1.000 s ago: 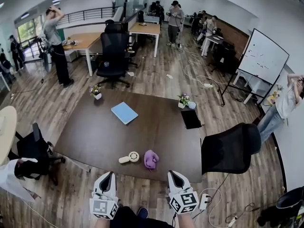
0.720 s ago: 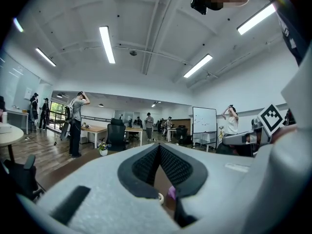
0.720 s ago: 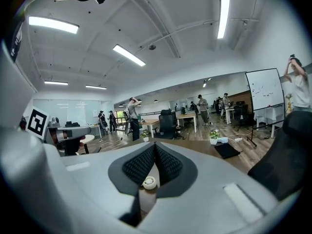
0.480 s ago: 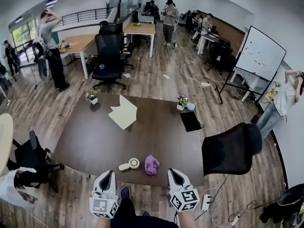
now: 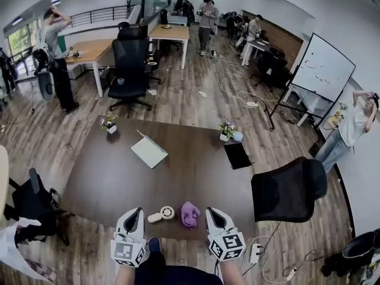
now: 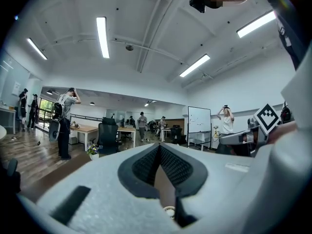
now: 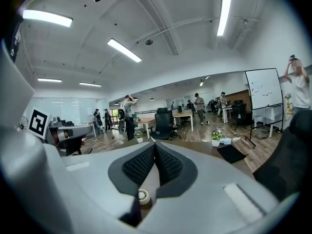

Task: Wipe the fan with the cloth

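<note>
Head view: my left gripper point(image 5: 135, 214) and right gripper point(image 5: 212, 212) both have jaws pressed together, holding nothing, at the near edge of the table point(image 5: 107, 177). Between them lies the white fan point(image 5: 163, 214), with the purple cloth point(image 5: 189, 213) just beside it, nearer my right fingers.

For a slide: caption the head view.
Left gripper and right gripper, both shut, facing a small white fan beside a purple cloth on a brown table.
</note>
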Demonstrator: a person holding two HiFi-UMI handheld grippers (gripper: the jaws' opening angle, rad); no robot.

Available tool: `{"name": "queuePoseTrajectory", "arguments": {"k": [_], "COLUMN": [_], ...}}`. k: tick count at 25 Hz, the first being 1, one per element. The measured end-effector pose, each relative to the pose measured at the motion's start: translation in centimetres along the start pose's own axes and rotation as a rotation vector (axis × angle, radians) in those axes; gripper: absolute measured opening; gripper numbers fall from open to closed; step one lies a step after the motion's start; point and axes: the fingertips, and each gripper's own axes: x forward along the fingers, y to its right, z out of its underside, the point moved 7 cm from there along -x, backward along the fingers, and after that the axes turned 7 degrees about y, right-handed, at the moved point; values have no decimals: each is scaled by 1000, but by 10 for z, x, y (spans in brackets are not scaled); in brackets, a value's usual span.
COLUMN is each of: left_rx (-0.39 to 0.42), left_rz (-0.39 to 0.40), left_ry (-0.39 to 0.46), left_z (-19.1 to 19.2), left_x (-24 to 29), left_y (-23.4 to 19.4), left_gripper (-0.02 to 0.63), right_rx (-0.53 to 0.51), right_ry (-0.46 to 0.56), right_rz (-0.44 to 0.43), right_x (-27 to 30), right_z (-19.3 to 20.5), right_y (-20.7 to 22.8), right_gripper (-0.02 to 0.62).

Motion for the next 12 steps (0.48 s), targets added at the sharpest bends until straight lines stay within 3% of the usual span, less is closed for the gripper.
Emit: {"name": "queuePoseTrajectory", "arguments": {"k": [12], "left_rx": [-24], "left_rz": [59], "left_ry": [-29], "left_z": [10], "left_x": [52], "left_y": [-45], "left_gripper": [-9], "right_rx": [0], "right_ry": [-30], "right_rz": [54], "right_x": [50], "right_z": [-4], "right_y": [9], "right_gripper": [12]}}
